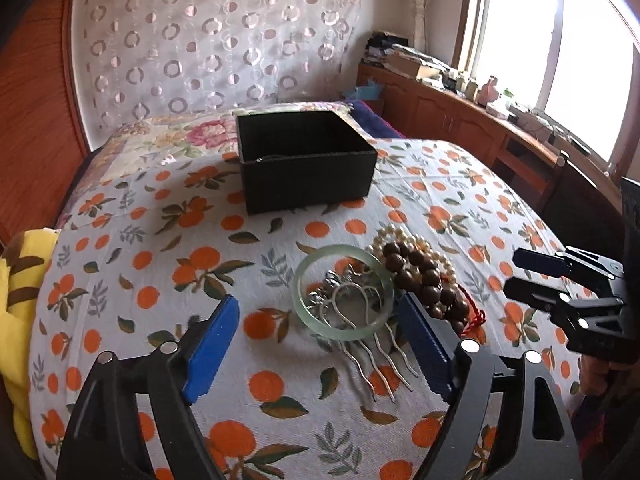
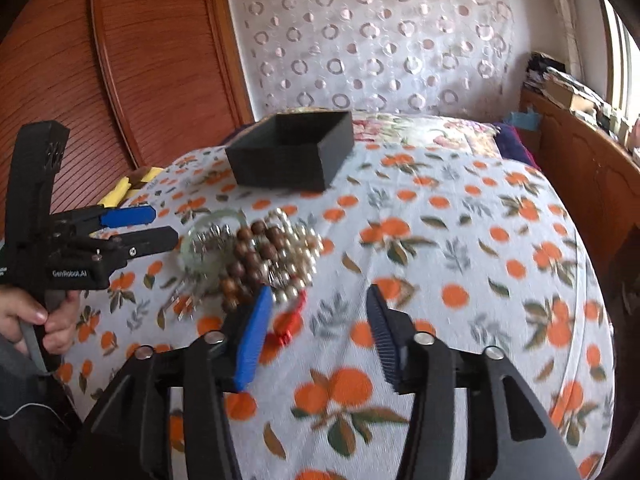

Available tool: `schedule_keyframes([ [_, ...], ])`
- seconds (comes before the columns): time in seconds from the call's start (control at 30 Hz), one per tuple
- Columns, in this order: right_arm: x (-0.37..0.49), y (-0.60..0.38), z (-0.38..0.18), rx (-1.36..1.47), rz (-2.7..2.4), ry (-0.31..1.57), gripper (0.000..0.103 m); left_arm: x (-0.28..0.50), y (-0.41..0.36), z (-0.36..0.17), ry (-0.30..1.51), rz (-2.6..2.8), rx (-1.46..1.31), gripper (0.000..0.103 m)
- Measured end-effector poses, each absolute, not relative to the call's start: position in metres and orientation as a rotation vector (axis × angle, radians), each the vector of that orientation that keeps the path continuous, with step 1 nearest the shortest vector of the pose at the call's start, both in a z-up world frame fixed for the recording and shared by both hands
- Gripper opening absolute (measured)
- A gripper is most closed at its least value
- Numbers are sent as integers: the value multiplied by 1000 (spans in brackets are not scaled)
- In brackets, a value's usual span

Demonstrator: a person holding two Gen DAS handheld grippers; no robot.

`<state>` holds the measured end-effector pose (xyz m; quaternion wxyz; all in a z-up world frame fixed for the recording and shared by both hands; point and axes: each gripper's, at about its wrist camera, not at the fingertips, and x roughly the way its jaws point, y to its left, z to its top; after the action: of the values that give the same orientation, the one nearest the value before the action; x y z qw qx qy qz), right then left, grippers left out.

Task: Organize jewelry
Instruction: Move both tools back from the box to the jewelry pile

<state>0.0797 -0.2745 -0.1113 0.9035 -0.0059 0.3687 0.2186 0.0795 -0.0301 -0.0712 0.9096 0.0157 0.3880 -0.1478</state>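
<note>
A pile of jewelry lies on the orange-print cloth: a pale green bangle (image 1: 343,293), a silver hair comb (image 1: 362,322) lying through it, a brown wooden bead bracelet (image 1: 424,280) with a red tassel, and a pearl strand (image 1: 400,237). The pile also shows in the right wrist view (image 2: 260,256). An open black box (image 1: 304,160) stands beyond it, seen too in the right wrist view (image 2: 292,152). My left gripper (image 1: 320,344) is open, just short of the bangle and comb. My right gripper (image 2: 316,320) is open, to the right of the pile.
The cloth covers a bed (image 2: 480,240). A yellow cloth (image 1: 24,280) lies at the bed's left edge. A wooden cabinet (image 1: 460,120) with clutter runs under the window on the right. A wooden wardrobe (image 2: 140,60) stands at the left.
</note>
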Motion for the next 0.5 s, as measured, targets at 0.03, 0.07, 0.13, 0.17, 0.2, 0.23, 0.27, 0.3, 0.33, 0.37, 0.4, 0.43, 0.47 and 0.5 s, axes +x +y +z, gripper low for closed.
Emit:
schedule_keyframes([
  [0.03, 79, -276, -113, -7, 447, 765, 59, 80, -32, -72, 804, -307, 36, 80],
  [0.07, 77, -278, -115, -5, 443, 766, 60, 81, -34, -74, 808, -310, 37, 82],
  [0.13, 75, -278, -117, -6, 439, 769, 60, 84, -39, -78, 823, -315, 41, 82],
  [0.17, 74, -277, -118, -12, 441, 770, 60, 86, -41, -80, 832, -318, 46, 82],
  [0.2, 73, -277, -119, -17, 442, 769, 60, 88, -44, -82, 841, -320, 55, 82],
  [0.23, 73, -276, -119, -21, 440, 768, 60, 90, -47, -85, 847, -318, 63, 82],
  [0.27, 72, -277, -120, -21, 441, 767, 61, 92, -48, -86, 852, -317, 68, 82],
  [0.3, 72, -277, -120, -15, 443, 768, 61, 94, -50, -87, 858, -317, 73, 82],
  [0.33, 72, -278, -121, -9, 445, 767, 61, 96, -52, -89, 865, -317, 84, 82],
  [0.37, 71, -278, -121, -6, 447, 763, 61, 99, -55, -92, 878, -305, 109, 82],
  [0.4, 71, -278, -121, -6, 448, 761, 61, 103, -58, -94, 889, -292, 132, 82],
  [0.43, 71, -279, -121, -5, 448, 759, 61, 105, -59, -95, 892, -290, 139, 82],
  [0.47, 72, -279, -122, -3, 449, 758, 61, 107, -60, -96, 895, -293, 142, 82],
  [0.5, 72, -279, -122, -1, 449, 758, 61, 110, -62, -97, 899, -293, 144, 82],
])
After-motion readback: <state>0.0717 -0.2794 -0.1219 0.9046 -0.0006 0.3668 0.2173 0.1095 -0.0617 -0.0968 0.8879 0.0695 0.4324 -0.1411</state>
